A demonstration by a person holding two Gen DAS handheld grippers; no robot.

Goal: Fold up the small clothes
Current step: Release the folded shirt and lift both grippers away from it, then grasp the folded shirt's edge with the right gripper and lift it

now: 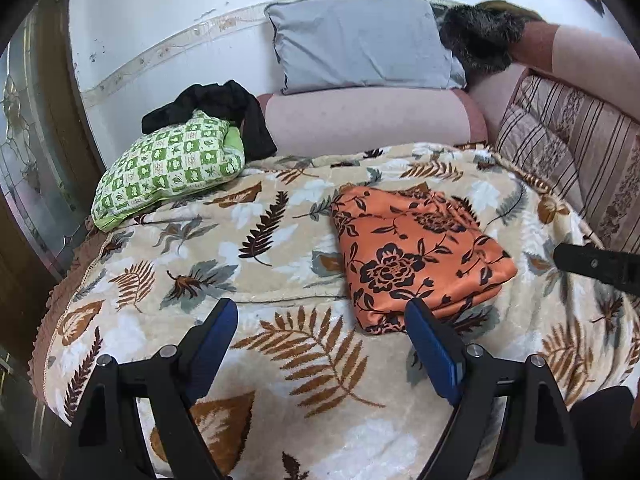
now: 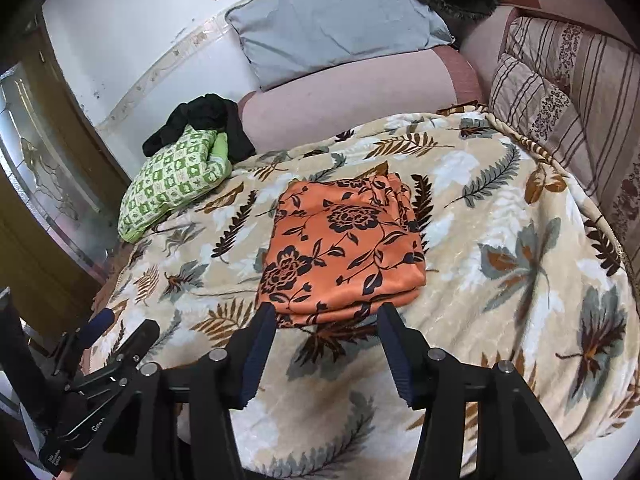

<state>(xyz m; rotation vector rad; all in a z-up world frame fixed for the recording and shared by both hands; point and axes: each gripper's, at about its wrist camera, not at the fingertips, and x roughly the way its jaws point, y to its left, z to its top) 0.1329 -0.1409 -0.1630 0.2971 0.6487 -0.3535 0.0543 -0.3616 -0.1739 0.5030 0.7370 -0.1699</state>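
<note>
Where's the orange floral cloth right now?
The orange cloth lies folded on the leaf-print blanket, just ahead of the open right gripper. In the left wrist view it sits right of centre, beyond the left gripper.

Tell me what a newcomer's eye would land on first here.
First the orange floral cloth, folded into a neat square on the leaf-print blanket, just beyond the open right gripper. Next the green checked pillow at the far left with a black garment draped over it, and the grey pillow against the wall.
</note>
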